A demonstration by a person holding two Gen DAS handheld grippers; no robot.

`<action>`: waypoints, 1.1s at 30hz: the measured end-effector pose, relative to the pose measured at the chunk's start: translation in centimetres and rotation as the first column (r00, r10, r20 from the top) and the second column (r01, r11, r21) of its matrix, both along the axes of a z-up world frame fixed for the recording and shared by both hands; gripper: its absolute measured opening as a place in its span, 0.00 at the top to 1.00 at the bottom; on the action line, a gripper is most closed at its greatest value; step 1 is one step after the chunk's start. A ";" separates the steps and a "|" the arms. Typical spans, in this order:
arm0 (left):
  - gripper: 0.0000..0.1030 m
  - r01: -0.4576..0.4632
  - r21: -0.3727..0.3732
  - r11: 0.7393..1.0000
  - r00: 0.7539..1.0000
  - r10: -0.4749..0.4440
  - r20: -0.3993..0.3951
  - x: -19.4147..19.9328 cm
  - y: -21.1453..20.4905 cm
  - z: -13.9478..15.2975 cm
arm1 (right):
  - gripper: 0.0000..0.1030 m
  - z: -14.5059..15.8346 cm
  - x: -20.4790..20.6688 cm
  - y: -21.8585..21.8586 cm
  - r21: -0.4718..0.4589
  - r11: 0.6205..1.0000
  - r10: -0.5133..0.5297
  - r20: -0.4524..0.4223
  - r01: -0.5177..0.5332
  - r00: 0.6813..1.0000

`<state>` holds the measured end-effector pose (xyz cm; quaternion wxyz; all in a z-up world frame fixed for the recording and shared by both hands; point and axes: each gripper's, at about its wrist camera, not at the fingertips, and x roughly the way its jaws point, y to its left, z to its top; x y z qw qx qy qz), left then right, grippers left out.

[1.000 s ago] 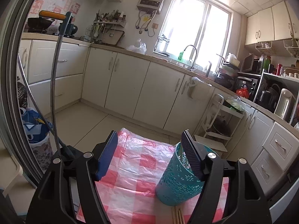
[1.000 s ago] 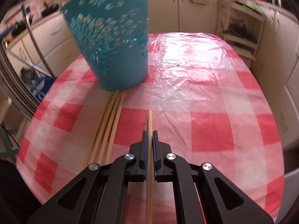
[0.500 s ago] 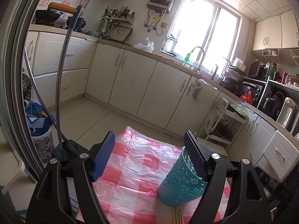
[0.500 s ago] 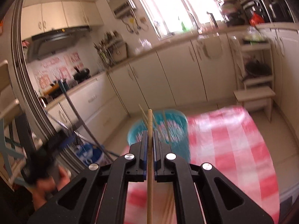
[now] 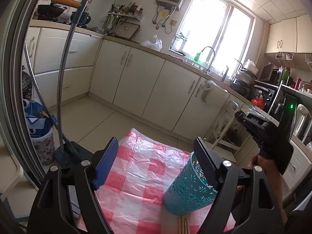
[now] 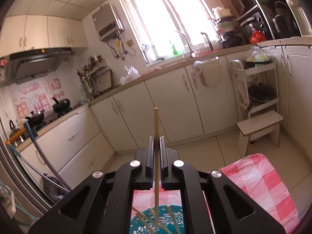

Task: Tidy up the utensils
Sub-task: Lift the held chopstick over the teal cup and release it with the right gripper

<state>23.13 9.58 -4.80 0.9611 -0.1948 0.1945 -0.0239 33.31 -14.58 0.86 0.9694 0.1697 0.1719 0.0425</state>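
A teal perforated holder [image 5: 190, 193] stands on the red-and-white checked tablecloth [image 5: 140, 179]; several wooden chopsticks lie on the cloth [image 5: 184, 225] just in front of it. My left gripper [image 5: 156, 161] is open and empty above the cloth, its right finger overlapping the holder's rim. My right gripper [image 6: 155, 140] is shut on one wooden chopstick [image 6: 156, 124], held upright over the holder [image 6: 156, 222], which has several chopsticks in it. The right gripper also shows in the left wrist view [image 5: 267, 134], raised above the holder.
Cream kitchen cabinets [image 5: 136, 83] and a counter with a sink run behind the table. A white shelf cart [image 6: 257, 101] stands at the right. A floor stand with a metal pole [image 5: 62, 89] and a bin [image 5: 42, 136] stand left of the table.
My right gripper has lifted the chopstick off the cloth, tilted it upright and brought it over the holder. My left gripper has risen slightly and stays open.
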 end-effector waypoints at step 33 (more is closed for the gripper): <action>0.24 -0.009 0.019 1.000 0.999 0.010 -0.040 0.3 0.0 -0.6 | 0.94 -7.5 0.7 1.9 0.093 0.944 0.320 -0.501 -0.318 0.804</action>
